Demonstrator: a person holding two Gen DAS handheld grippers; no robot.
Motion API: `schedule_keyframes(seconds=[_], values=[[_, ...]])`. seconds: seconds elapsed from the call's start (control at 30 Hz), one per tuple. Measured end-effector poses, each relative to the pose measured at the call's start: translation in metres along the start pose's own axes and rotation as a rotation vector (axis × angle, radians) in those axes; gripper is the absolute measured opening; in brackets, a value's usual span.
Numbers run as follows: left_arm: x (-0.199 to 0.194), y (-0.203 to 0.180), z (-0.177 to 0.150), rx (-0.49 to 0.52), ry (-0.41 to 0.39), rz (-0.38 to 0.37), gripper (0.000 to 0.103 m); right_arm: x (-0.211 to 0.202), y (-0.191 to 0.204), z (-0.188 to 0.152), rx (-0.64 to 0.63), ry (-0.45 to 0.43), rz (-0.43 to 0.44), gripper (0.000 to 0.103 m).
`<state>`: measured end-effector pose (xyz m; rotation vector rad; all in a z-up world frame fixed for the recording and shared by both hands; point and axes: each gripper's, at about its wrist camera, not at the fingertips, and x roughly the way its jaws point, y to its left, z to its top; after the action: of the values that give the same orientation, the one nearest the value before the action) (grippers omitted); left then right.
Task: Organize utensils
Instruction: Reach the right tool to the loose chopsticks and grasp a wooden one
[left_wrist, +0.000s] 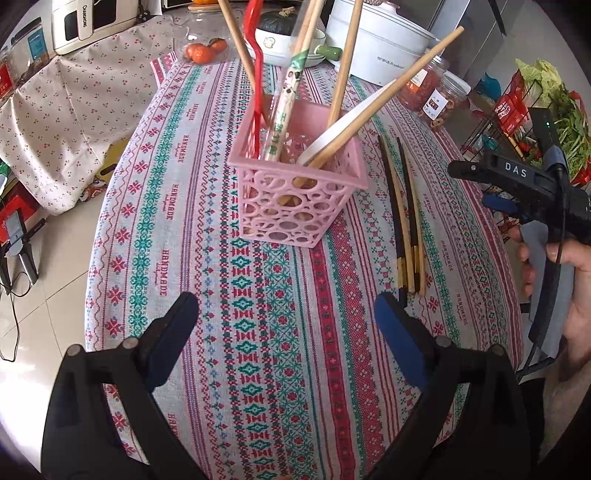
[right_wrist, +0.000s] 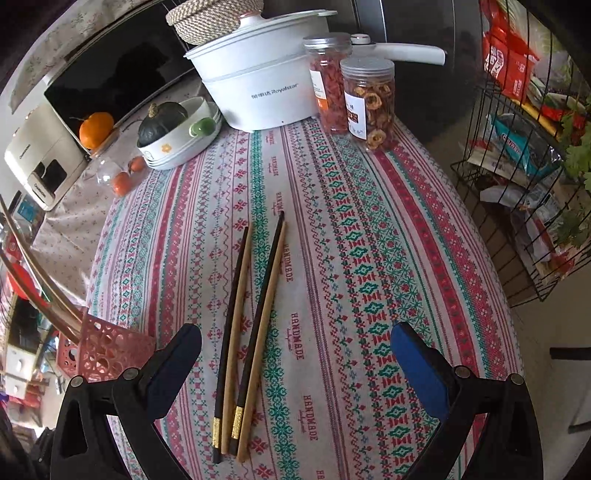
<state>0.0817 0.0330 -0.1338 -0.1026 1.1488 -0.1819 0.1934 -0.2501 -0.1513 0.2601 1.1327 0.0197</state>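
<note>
A pink openwork basket (left_wrist: 295, 195) stands on the patterned tablecloth (left_wrist: 236, 332) and holds several wooden chopsticks, a red utensil (left_wrist: 256, 77) and a white spoon (left_wrist: 340, 129). Its corner shows at the left of the right wrist view as the basket (right_wrist: 107, 350). Several black and wooden chopsticks (right_wrist: 251, 332) lie flat on the cloth, right of the basket as chopsticks (left_wrist: 404, 221). My right gripper (right_wrist: 295, 354) is wide open above their near ends, nothing between its fingers. My left gripper (left_wrist: 284, 317) hangs open and empty in front of the basket.
At the back stand a white electric pot (right_wrist: 255, 85), two jars of dried fruit (right_wrist: 351, 88), stacked bowls with a dark squash (right_wrist: 173, 125) and tangerines (right_wrist: 125, 177). A wire rack (right_wrist: 517, 184) of packets and greens stands off the table's right edge. A hand (left_wrist: 576, 295) holds the right gripper.
</note>
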Motion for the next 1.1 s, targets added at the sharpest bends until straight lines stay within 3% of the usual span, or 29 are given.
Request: schedule_keyframes(seconds=[0.4,0.6,0.77,0.9,1.0,1.07,1.1], values=[[0.001,-0.014,0.003,0.051,0.010,-0.032,0.096,0.071,0.007,0.018,-0.113,0.082,-0.163,0.102],[0.004,-0.012,0.001,0.050,0.019,-0.024,0.096,0.075,0.009,0.020,-0.147,0.062,-0.145,0.102],[0.001,-0.017,-0.005,0.082,0.002,-0.010,0.096,0.076,0.001,0.022,-0.110,0.125,-0.180,0.102],[0.000,-0.020,-0.007,0.097,-0.010,-0.002,0.096,0.078,-0.001,0.022,-0.136,0.111,-0.207,0.102],[0.000,-0.026,-0.008,0.112,-0.018,-0.002,0.096,0.076,0.004,0.023,-0.160,0.083,-0.196,0.091],[0.000,-0.034,-0.009,0.135,-0.027,-0.008,0.096,0.073,0.011,0.026,-0.185,0.068,-0.181,0.077],[0.000,-0.038,-0.009,0.148,-0.033,-0.010,0.096,0.072,0.015,0.026,-0.199,0.063,-0.172,0.064]])
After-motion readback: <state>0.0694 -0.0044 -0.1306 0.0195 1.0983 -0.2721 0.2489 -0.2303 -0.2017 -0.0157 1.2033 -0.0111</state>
